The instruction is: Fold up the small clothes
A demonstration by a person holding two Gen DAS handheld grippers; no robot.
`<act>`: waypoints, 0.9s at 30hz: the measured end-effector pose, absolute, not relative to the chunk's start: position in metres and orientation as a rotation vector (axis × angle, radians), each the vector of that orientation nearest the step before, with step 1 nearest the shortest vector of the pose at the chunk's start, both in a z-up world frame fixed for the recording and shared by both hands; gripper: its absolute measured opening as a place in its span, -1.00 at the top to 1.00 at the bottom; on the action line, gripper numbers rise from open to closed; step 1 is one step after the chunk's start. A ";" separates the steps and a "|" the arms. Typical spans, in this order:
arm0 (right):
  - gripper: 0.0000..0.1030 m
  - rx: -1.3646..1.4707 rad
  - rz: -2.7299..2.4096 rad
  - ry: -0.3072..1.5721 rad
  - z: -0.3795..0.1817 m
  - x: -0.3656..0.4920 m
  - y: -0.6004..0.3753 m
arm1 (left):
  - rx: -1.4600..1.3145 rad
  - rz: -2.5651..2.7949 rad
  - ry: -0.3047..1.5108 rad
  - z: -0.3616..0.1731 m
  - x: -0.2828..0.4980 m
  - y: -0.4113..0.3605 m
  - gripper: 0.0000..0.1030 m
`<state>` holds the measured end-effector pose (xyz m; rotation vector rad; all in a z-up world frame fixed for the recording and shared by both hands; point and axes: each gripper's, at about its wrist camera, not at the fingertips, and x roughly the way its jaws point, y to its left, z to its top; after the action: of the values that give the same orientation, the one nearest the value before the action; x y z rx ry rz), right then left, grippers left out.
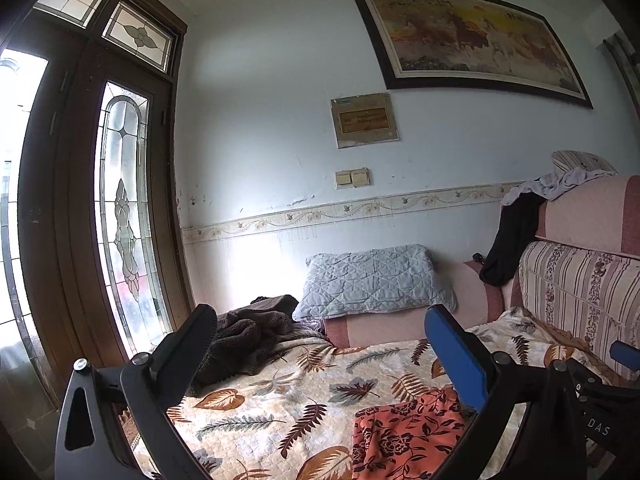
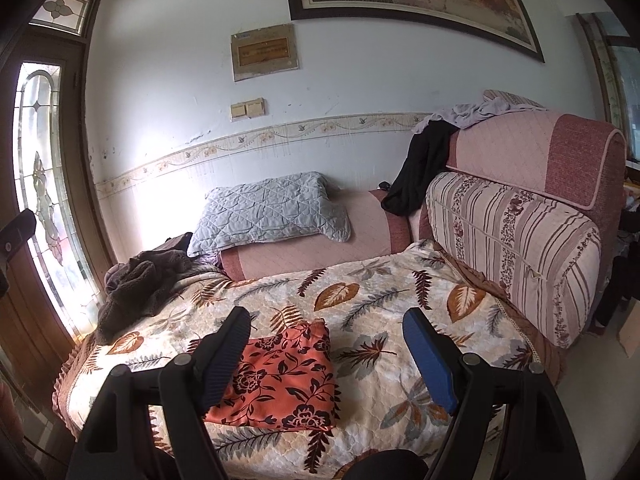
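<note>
An orange garment with a dark floral print (image 2: 280, 380) lies folded in a flat rectangle on the leaf-patterned blanket (image 2: 380, 292) of the sofa. In the left wrist view it (image 1: 404, 436) lies at the lower middle. My right gripper (image 2: 328, 356) is open and empty, held above the near part of the garment. My left gripper (image 1: 324, 360) is open and empty, above the blanket to the left of the garment. Part of the right gripper (image 1: 592, 408) shows at the right edge of the left wrist view.
A brown fleece garment (image 2: 140, 284) is heaped at the blanket's far left. A grey quilted pillow (image 2: 268, 212) leans on the pink armrest. Black and pale clothes (image 2: 424, 164) hang over the striped sofa back (image 2: 516, 240). A glazed wooden door (image 1: 100, 208) stands to the left.
</note>
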<state>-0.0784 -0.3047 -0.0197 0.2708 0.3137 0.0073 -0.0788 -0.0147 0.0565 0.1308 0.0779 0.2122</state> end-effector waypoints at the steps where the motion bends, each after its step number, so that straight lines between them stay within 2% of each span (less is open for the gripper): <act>1: -0.58 0.273 0.004 0.313 -0.020 -0.079 -0.306 | 0.133 0.211 0.077 0.056 -0.079 -0.016 -1.00; 6: -0.58 0.295 -0.016 0.295 -0.019 -0.081 -0.312 | 0.148 0.202 0.083 0.053 -0.077 -0.021 -1.00; 15: -0.58 0.345 -0.083 0.146 -0.004 -0.108 -0.327 | 0.146 0.188 0.068 0.056 -0.081 -0.024 -1.00; 27: -0.58 0.323 -0.078 0.162 0.002 -0.108 -0.321 | 0.155 0.202 0.069 0.057 -0.079 -0.025 -1.00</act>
<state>-0.1082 -0.3213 0.0020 0.3229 0.1616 -0.0780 -0.0790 -0.0246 0.0575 0.1548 0.0685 0.2016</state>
